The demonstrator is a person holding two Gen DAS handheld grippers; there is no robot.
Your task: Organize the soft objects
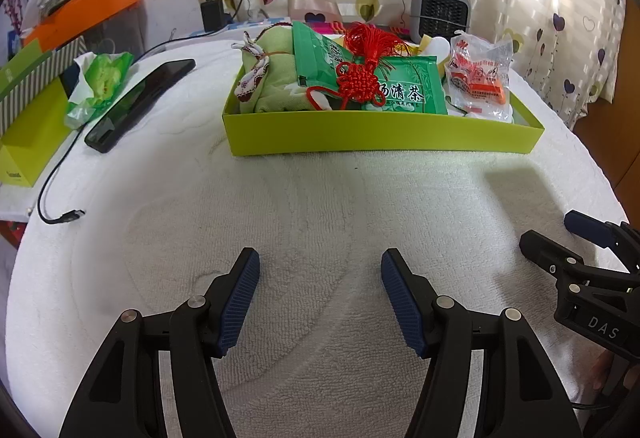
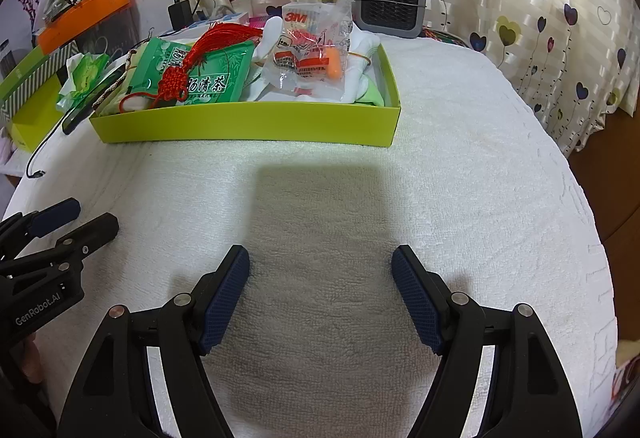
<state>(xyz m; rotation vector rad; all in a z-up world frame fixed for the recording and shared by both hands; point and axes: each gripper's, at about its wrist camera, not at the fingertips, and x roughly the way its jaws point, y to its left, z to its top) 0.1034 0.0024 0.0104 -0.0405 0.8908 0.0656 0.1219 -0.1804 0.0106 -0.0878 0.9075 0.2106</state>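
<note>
Grippers [image 1: 320,258] [image 2: 320,254] agape above white towel [image 1: 320,198]

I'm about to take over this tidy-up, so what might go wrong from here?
The red knot tassel lies loose over the green tea packet; lifting either may drag the other out of the tray. The clear earplug bag is crinkly and may slip from the pads. Both the left gripper and right gripper are open and empty.

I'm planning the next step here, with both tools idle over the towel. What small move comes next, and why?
Probably bring the left tool forward toward the lime tray and over the red knot tassel. Both tools are open and empty above the bare white towel. The tassel lies on top of the green tea packet, so it seems easiest to lift first.
</note>
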